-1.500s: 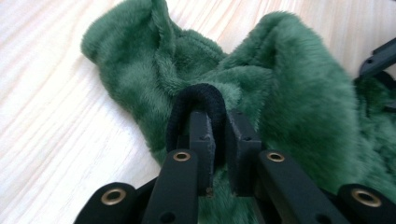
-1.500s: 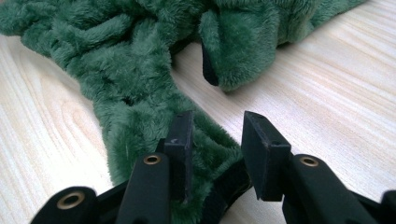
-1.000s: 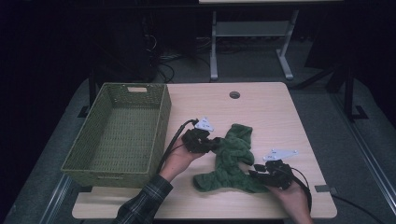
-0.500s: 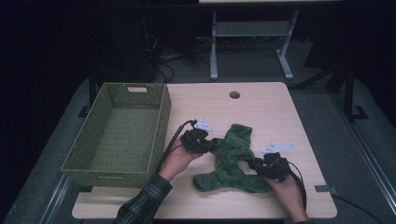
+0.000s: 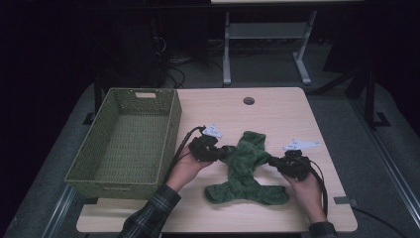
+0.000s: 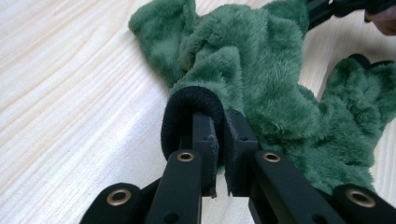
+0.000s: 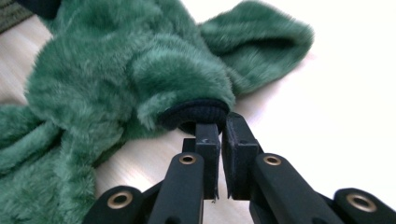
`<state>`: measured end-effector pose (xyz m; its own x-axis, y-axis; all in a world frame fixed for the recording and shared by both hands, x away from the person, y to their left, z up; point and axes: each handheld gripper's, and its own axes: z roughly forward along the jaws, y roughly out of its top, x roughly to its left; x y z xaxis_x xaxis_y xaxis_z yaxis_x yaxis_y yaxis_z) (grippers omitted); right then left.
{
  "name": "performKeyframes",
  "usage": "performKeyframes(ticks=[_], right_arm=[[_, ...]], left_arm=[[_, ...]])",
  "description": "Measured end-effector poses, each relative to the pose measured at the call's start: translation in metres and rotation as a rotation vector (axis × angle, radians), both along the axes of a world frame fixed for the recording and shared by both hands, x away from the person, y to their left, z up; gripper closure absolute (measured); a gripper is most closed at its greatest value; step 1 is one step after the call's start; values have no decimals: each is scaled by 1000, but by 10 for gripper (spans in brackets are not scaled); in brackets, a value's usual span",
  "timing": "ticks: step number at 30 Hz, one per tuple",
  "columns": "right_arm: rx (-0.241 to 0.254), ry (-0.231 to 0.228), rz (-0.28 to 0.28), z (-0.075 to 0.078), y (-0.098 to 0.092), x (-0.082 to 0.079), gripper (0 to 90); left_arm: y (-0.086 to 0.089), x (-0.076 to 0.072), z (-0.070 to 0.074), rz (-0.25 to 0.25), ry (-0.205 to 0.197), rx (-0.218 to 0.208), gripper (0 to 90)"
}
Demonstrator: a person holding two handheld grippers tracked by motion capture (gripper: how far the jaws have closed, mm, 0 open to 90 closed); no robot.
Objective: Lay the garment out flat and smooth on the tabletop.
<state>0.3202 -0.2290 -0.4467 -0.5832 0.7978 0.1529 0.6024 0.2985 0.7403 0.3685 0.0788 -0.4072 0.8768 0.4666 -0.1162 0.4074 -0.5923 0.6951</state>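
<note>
Green woven plastic makes up the basket (image 5: 124,144) standing along the left edge of the counter (image 5: 277,114); it holds nothing, its mesh floor bare. Just right of it, in the near middle of the counter, lies a green fluffy garment (image 5: 245,171), a small plush piece with black ribbed cuffs. Its long axis runs from the near edge toward the far edge, leaning a little rightward at the top; a broad part spreads sideways along the near edge, and two sleeve-like ends reach out to left and right at mid-length.

The left claw (image 5: 224,151) is closed on the left black cuff (image 6: 189,109), the ribbed band wrapped over one jaw and nipped between the two. The right claw (image 5: 273,160) has just been closing, and its jaws now stand almost together with the edge of the right black cuff (image 7: 198,112) caught at their tips. Both claws lie low over the counter, pointing inward at each other across the garment.
</note>
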Motion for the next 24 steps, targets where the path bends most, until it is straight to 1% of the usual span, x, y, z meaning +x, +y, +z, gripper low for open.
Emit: performKeyframes(ticks=[1, 2, 4, 6, 7, 9, 12, 14, 15, 17, 20, 22, 24], right_arm=[[3, -12, -2, 4, -2, 1, 858], [2, -7, -3, 9, -3, 2, 860], [0, -40, -2, 21, -7, 5, 862], [19, -67, -2, 35, -9, 7, 864], [24, -76, -2, 43, -9, 7, 865], [18, -110, 11, 58, -8, 8, 866], [1, -145, 34, 78, -3, 6, 866], [-27, -150, 49, 83, 0, 5, 866], [-34, -143, 51, 82, 2, 6, 865], [-55, -124, 55, 75, 3, 9, 865], [-64, -68, 50, 56, 3, 18, 865], [-66, -24, 45, 41, 3, 24, 865], [-74, 8, 42, 29, 3, 29, 865]], left_arm=[[1, -1, 2, 4, -4, -8, 847], [3, -1, 5, -2, -11, -5, 847], [5, -3, 10, 12, -20, -20, 847], [9, -6, 15, 24, -30, -27, 848], [10, -9, 17, 37, -27, -37, 848], [14, -12, 21, 45, -36, -41, 848], [17, -15, 23, 65, -42, -26, 848], [18, -14, 20, 84, -42, 0, 848], [18, -13, 18, 94, -37, 9, 848], [17, -10, 9, 107, -11, 35, 848], [14, -6, -6, 122, 25, 65, 848], [12, -3, -15, 119, 41, 92, 848], [10, -1, -24, 122, 58, 112, 848]])
